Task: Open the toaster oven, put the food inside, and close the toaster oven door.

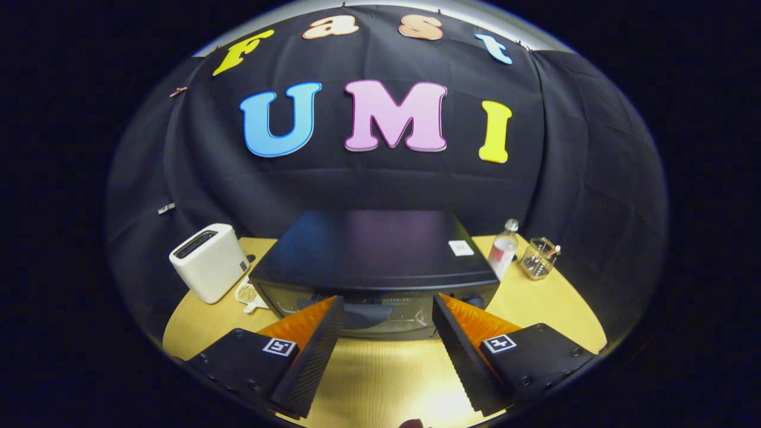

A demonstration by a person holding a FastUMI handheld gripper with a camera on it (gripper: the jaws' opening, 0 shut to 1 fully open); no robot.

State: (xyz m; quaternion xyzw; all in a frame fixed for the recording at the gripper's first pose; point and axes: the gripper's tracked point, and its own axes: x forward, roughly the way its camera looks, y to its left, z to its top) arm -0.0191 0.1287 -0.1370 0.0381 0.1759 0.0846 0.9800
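the toaster oven (pixel 374 267) sits mid-table, long axis left to right, its closed door and handle (pixel 364 314) facing the near side. the gripper (pixel 386 309) hangs just before the handle, fingers spread wide, holding nothing. a white toaster (pixel 208 261) stands left.

Close, slightly above toaster oven (pixel 374 261)

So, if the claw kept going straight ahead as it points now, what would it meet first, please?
Probably the toaster oven: its closed door's handle lies just beyond the open claw, though depth is uncertain.
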